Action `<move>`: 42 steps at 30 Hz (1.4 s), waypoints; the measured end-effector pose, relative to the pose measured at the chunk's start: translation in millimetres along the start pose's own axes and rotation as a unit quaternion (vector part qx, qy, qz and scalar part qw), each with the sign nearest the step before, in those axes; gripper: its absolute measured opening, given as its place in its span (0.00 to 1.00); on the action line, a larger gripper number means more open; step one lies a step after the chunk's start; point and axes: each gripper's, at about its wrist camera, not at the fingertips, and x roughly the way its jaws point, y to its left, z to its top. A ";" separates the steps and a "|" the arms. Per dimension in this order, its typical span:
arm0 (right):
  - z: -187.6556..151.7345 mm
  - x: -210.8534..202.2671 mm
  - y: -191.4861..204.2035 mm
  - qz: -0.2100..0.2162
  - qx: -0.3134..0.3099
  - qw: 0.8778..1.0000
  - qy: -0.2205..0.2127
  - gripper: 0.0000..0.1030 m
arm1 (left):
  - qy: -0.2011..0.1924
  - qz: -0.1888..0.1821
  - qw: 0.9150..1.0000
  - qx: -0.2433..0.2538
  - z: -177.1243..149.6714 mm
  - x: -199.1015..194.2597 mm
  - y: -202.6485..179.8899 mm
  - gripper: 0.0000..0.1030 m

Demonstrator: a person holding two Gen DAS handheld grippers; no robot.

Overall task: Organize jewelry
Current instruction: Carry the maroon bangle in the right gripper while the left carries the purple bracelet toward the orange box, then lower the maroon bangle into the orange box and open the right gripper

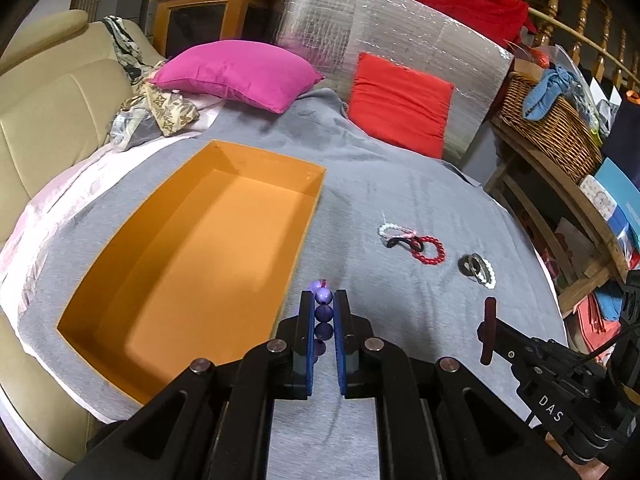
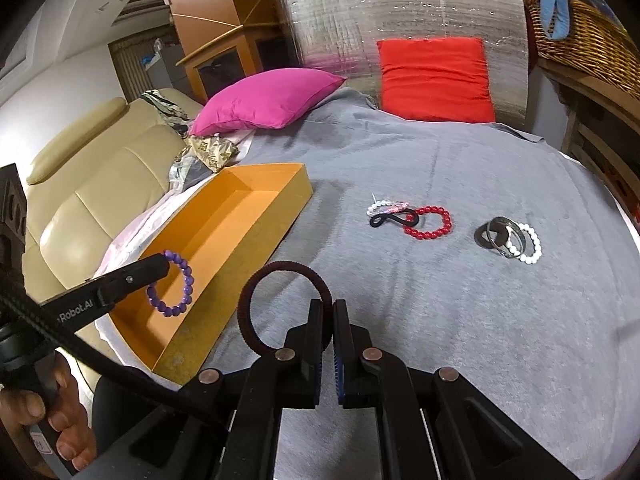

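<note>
Grey blanket (image 1: 400,200) covers the bed across most of both views; pink pillow (image 2: 272,98) and red pillow (image 2: 436,80) lie at the upper middle, the red one leaning against a silver foil panel (image 2: 400,12). Cream sofa (image 2: 100,184) at the left edge, wicker basket (image 1: 552,120) upper right.

Orange box (image 1: 192,256), open and with nothing in it, sits on the blanket, left of centre in the left wrist view.

Left tool (image 1: 324,300): angled downward, tip near the box's right wall. Jaws closed on a purple bead bracelet (image 1: 323,314); beads run in a line between the blue pads. In the right wrist view the same bracelet (image 2: 172,284) hangs as a full ring from the tool tip, in front of the box's interior at lower left. A hand (image 2: 48,420) grips that tool's handle in the lower left corner.

Right tool (image 2: 328,308): angled downward, bottom centre of its own view. Jaws pinched on a dark maroon hair tie (image 2: 280,308), the loop standing up to the left of the fingers, over the blanket.

Loose pieces on the blanket, right of centre: red bead bracelet (image 2: 428,222) overlapping a black hair tie (image 2: 394,220) and a white-and-pink bead bracelet (image 2: 386,206); well apart to the right, a white bead bracelet (image 2: 524,244) overlapping dark metal bangles (image 2: 496,232).
</note>
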 end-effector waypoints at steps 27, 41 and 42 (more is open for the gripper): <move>28.4 34.7 50.9 0.030 -0.048 0.998 0.008 0.05 | -0.010 0.037 0.998 -0.040 11.0 0.6 44.9 0.09; 42.8 62.8 80.8 0.038 -0.082 0.996 0.021 0.05 | -0.005 0.061 0.996 -0.066 11.4 9.7 73.9 0.09; 44.7 65.8 84.0 0.039 -0.086 0.995 0.021 0.05 | -0.005 0.063 0.996 -0.067 11.8 10.5 76.0 0.09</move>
